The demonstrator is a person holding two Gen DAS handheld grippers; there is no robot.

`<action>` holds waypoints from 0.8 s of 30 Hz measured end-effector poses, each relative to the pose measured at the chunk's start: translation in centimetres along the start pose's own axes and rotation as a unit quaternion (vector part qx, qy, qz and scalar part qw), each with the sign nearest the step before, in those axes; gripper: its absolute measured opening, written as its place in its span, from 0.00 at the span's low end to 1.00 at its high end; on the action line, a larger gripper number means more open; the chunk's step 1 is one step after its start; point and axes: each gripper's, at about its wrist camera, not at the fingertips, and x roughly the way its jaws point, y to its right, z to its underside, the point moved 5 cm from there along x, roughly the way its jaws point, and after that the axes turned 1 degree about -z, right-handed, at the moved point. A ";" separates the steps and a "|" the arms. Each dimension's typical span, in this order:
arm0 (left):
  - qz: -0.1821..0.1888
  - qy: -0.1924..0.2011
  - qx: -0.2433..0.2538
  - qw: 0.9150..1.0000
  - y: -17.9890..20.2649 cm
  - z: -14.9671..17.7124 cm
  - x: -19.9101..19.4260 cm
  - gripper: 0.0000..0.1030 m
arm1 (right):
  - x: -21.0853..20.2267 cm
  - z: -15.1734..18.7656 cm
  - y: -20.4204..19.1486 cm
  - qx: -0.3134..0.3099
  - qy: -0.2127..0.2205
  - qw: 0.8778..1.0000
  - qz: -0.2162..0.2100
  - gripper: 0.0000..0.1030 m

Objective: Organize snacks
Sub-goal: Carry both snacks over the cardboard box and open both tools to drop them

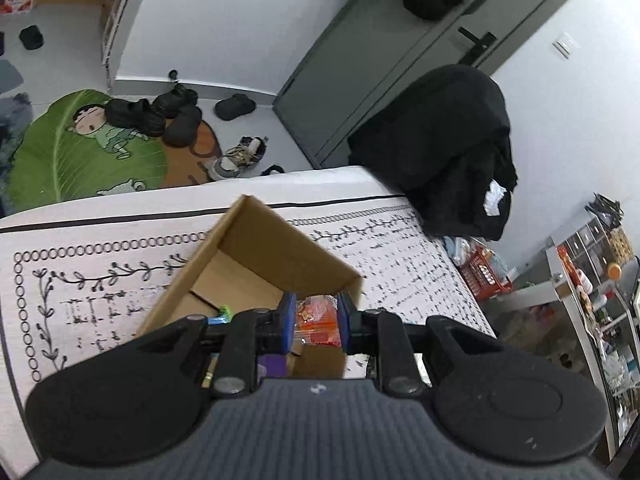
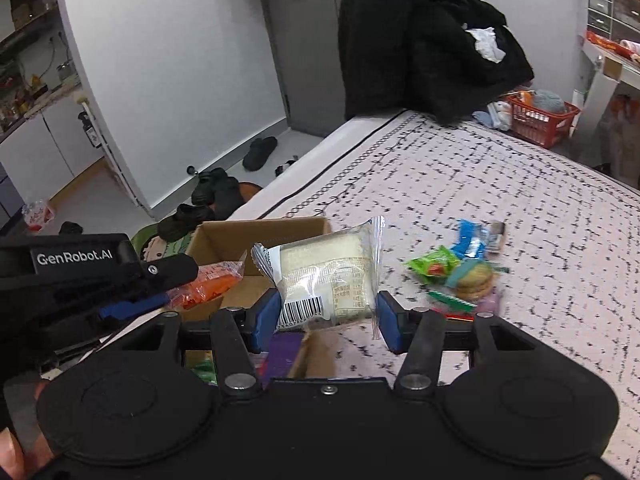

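Right tool (image 2: 326,320) around bread packet (image 2: 326,276), above box (image 2: 256,236)

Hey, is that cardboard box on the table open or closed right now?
Open. The cardboard box has its top flaps up, its brown floor shows, and some snack packets already lie inside.
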 end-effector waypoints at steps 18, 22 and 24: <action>-0.020 -0.018 -0.036 0.999 -2.3 -0.5 1.3 0.51 | 1.7 -0.1 -2.2 -0.013 -0.010 0.999 -0.035 0.72; -0.033 -0.004 -0.024 0.999 -1.8 -0.4 1.1 0.64 | 1.3 -0.1 -1.2 -0.011 -0.012 0.999 -0.029 0.78; -0.041 0.000 -0.021 0.999 -1.6 -0.3 1.0 0.73 | 1.0 -0.1 -0.5 -0.011 -0.009 1.000 -0.021 0.81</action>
